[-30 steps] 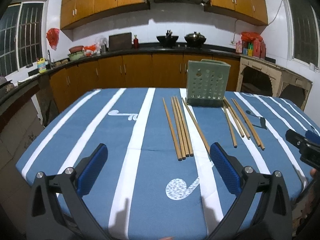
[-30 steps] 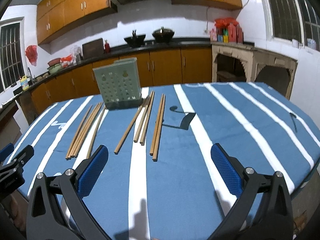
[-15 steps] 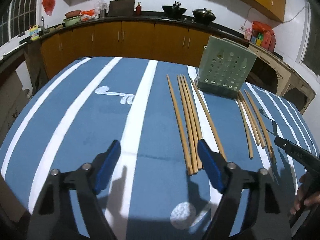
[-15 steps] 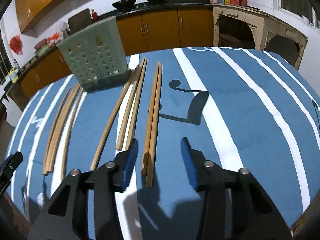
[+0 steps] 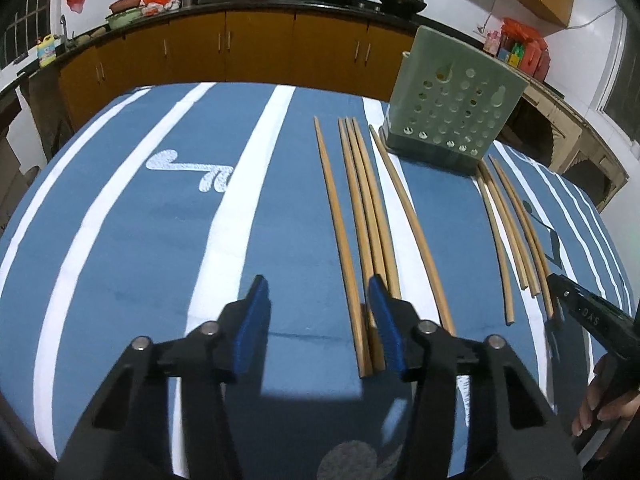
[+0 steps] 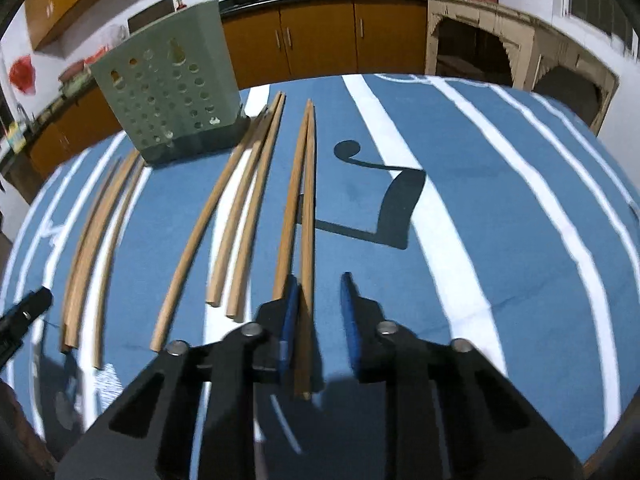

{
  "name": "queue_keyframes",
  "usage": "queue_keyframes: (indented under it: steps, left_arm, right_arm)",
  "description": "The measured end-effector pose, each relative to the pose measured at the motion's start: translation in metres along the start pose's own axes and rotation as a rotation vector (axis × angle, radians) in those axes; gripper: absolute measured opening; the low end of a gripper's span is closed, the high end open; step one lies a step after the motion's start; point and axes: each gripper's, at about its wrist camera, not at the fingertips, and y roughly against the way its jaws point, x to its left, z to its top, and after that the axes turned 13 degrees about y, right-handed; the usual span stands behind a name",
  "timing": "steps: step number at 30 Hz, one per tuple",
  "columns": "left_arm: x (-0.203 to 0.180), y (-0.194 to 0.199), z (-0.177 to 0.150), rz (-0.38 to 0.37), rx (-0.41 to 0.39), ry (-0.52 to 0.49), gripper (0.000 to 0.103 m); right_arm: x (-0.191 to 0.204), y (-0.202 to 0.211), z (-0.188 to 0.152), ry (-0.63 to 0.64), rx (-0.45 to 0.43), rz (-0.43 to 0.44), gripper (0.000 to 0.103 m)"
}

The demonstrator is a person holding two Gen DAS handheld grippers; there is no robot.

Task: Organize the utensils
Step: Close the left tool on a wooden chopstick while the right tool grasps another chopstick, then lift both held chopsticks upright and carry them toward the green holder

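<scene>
Where right claw (image 5: 560, 286) enters frame, lettering "OAS" legible; chopsticks (image 5: 362, 216) alongside.

Overhead indoor light is falling on the striped tablecloth (image 5: 120, 240), and hard dark shadows are pooling under the left gripper (image 5: 318, 312) and the right gripper (image 6: 318, 306) at the near edge. The fisheye lenses are bending the chopsticks (image 6: 304, 208) and cabinets (image 5: 260, 48) into curves, with black vignetting at the corners. The right wrist view is smearing with motion blur toward its left and far edges.
</scene>
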Motion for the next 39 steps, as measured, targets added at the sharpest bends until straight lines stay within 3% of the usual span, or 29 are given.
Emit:
queue_keyframes:
  steps: [8,13,15,26,33,39]
  left_arm:
    - [-0.009,-0.013,0.000,0.002,0.034,-0.028,0.038]
    - [-0.013,-0.023,0.004,0.053,0.041,-0.053,0.014]
    - [-0.011,-0.026,0.008,0.061,0.044,-0.054,0.008]
    - [0.013,-0.048,0.045,0.101,0.007,-0.072,0.010]
    - [0.019,-0.039,0.035,0.071,-0.015,-0.103,0.018]
    - [0.020,-0.034,0.030,0.075,-0.017,-0.098,0.019]
  right_arm:
    - [-0.008,-0.001,0.001,-0.023,-0.004,0.010,0.008]
    - [-0.012,-0.004,0.006,-0.026,0.006,0.020,0.008]
    - [-0.016,-0.007,0.009,-0.035,0.012,0.023,0.008]
    - [-0.064,-0.025,0.025,-0.117,0.008,-0.039,0.008]
    - [-0.058,-0.019,0.014,-0.074,-0.015,-0.068,0.009]
    - [-0.056,-0.013,0.007,-0.070,-0.019,-0.067,0.009]
